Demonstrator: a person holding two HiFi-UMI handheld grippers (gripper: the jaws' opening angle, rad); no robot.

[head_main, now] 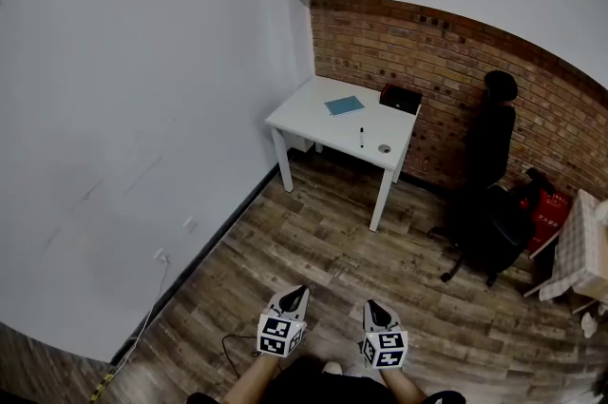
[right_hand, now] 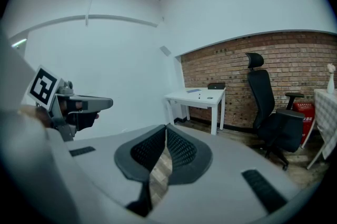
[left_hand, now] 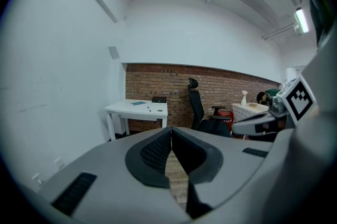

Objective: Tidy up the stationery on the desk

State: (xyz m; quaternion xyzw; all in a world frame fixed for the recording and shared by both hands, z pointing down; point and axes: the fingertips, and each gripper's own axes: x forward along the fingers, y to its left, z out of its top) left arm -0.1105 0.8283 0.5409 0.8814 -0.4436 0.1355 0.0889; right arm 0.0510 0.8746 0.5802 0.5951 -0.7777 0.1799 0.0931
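Beyond open wood floor (head_main: 313, 250), white desk (head_main: 302, 114) against corner (head_main: 313, 50).

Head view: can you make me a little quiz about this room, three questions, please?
1. True or false: the left gripper and right gripper are both shut and empty.
2. Which lies on the white desk near the pen? A. a banana B. a blue notebook C. a shoe
3. Fill in: the black chair stands by the ____ wall.
Key: 1 true; 2 B; 3 brick.
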